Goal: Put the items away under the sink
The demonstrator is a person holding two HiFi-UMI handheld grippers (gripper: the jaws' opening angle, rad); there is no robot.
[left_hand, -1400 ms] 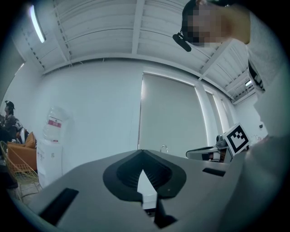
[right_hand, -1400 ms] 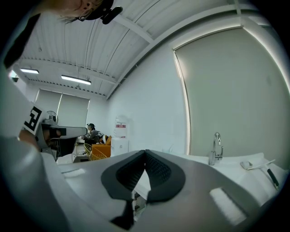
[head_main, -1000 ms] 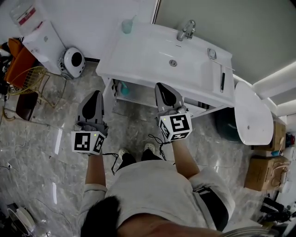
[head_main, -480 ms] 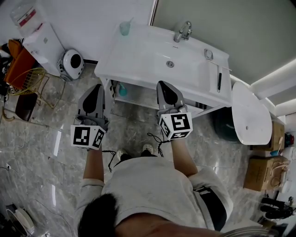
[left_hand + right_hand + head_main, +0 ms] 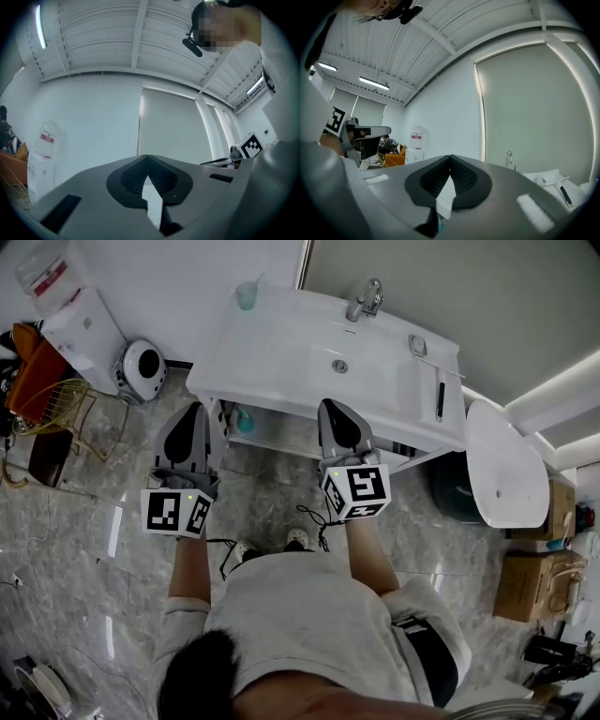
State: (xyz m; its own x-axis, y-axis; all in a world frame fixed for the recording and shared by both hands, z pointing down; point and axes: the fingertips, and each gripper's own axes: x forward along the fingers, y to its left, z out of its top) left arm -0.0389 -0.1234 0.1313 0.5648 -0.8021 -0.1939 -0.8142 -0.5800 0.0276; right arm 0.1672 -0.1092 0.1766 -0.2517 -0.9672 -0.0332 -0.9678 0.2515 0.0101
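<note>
Fingers clenched and empty on both left gripper (image 5: 194, 413) and right gripper (image 5: 336, 416), at the counter (image 5: 281, 352) near edge. Cup (image 5: 247, 296) sits on its far-left corner. Risk: shut fingers tipping it over when reaching.

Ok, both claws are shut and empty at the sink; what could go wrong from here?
1. The teal cup stands at the back left corner of the sink top; a reach with the left claw could knock it off the edge.
2. A black cable loops by the person's shoes; crouching toward the lower shelf could snag it.
</note>
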